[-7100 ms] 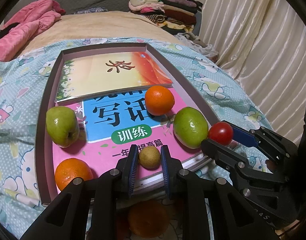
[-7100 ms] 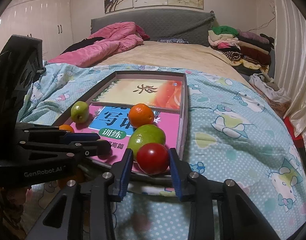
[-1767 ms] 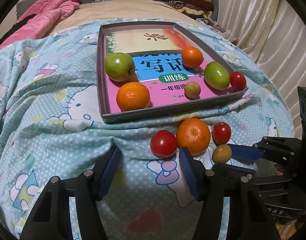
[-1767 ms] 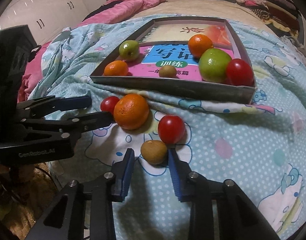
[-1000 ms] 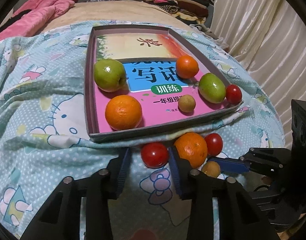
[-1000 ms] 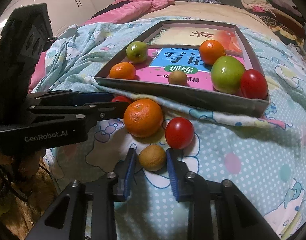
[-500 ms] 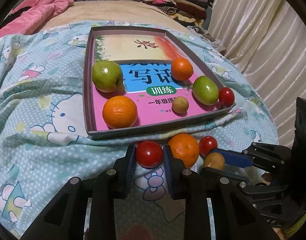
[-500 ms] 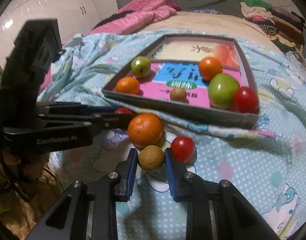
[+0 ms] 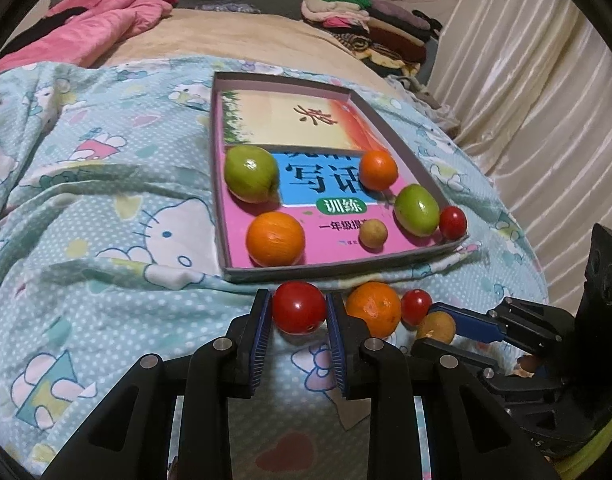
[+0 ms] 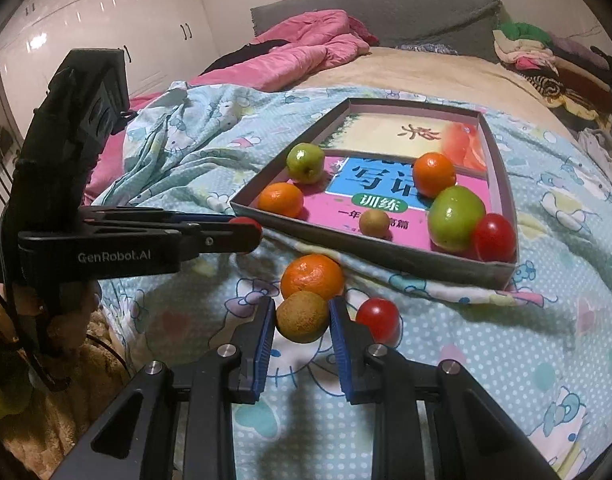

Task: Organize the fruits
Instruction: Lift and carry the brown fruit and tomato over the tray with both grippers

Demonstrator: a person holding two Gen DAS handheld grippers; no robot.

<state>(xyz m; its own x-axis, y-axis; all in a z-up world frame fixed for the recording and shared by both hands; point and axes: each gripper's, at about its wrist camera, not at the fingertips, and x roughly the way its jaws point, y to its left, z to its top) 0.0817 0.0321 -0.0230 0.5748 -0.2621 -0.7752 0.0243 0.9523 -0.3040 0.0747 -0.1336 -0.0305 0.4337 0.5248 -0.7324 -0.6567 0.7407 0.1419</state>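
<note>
My left gripper [image 9: 299, 307] is shut on a red tomato [image 9: 299, 306], held just in front of the grey tray [image 9: 338, 269]. My right gripper [image 10: 302, 317] is shut on a small brown fruit [image 10: 302, 316], which also shows in the left wrist view [image 9: 436, 326]. An orange [image 9: 373, 309] and a small red tomato [image 9: 416, 305] lie on the blanket between them. The tray holds two green apples [image 9: 251, 173] [image 9: 416, 209], two oranges [image 9: 275, 237] [image 9: 378, 169], a brown fruit [image 9: 372, 233] and a red tomato [image 9: 452, 221] on books.
The tray sits on a light blue cartoon blanket [image 9: 106, 208] on a bed. A pink quilt [image 10: 306, 44] lies at the back left, folded clothes [image 9: 370, 16] at the back right, curtains [image 9: 546, 100] on the right.
Both grippers have closed on their fruits and lifted them slightly: the left on the red tomato, the right on the brown fruit. Both views have moved a little nearer the tray.
</note>
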